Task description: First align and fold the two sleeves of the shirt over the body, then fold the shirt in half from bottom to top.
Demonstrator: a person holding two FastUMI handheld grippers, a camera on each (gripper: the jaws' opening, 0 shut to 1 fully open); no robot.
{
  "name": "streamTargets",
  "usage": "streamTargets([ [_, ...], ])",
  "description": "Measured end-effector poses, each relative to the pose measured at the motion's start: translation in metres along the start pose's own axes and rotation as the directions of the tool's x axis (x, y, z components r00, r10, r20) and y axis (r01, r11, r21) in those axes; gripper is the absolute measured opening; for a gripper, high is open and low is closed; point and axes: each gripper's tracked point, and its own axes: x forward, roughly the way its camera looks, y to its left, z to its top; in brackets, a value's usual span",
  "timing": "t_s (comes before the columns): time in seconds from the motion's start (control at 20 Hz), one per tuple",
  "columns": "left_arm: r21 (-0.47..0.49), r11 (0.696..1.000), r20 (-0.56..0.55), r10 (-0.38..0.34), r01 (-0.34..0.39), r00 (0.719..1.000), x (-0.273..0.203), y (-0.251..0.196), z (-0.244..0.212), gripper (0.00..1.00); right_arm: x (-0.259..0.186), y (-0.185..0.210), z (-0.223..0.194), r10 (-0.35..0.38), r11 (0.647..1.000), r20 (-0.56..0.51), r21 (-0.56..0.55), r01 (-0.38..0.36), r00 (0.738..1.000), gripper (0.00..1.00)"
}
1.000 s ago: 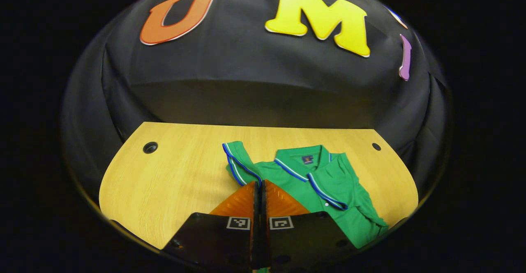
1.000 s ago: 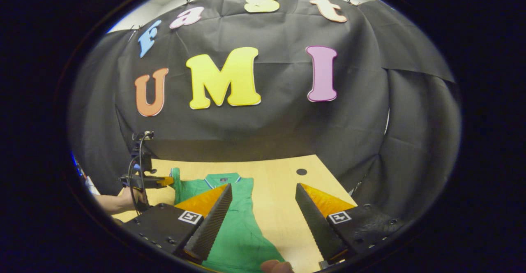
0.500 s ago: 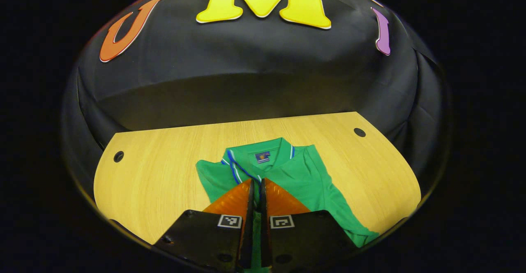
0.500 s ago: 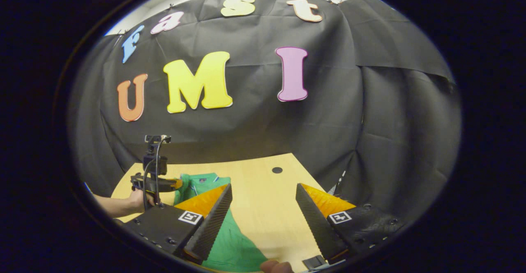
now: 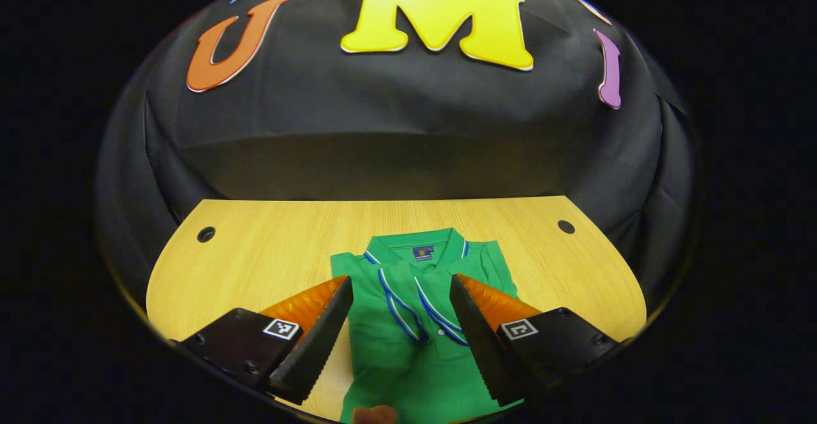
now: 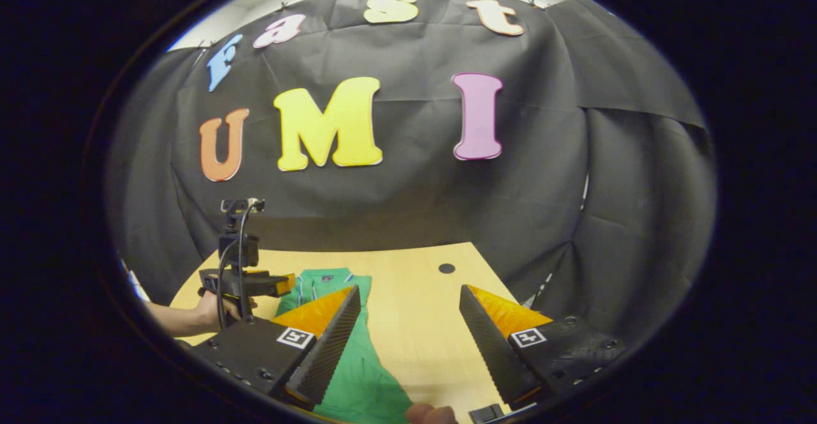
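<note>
While its two fingers stand wide apart and hold nothing, the left gripper [image 5: 401, 322] hangs over the green shirt [image 5: 421, 322]. The shirt lies flat on the wooden table [image 5: 268, 251], near the middle, with its collar toward the far edge and both sleeves folded onto its body. The right gripper [image 6: 408, 341] is spread open too, above the table's near edge, with the shirt just beside its left finger. Farther off, a hand [image 6: 210, 309] holds the left gripper.

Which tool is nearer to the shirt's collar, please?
Left. The left tool hangs open over the shirt just below the collar; the right tool sits farther back.
</note>
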Motion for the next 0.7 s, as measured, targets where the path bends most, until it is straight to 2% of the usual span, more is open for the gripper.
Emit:
streamTargets([
  [0.1,-0.009,1.000,0.029,0.020,-0.020,0.999,-0.023,0.012,0.005,0.98,0.005,0.012,-0.002,0.047,0.999,-0.004,-0.027,-0.047,0.999,0.93],
  [0.15,-0.012,1.000,0.042,0.026,-0.025,0.999,-0.035,0.017,0.007,0.98,0.008,0.018,-0.004,0.071,0.997,-0.008,-0.042,-0.071,0.997,0.96],
  [0.35,-0.027,0.998,0.081,0.051,-0.049,0.995,-0.092,0.039,0.004,1.00,0.014,0.037,-0.022,0.164,0.983,-0.043,-0.076,-0.167,0.985,0.96],
  [0.7,-0.016,0.998,0.072,0.066,-0.065,0.995,-0.182,0.065,-0.042,0.98,0.002,0.031,-0.090,0.202,0.959,-0.197,-0.159,-0.234,0.959,0.92],
])
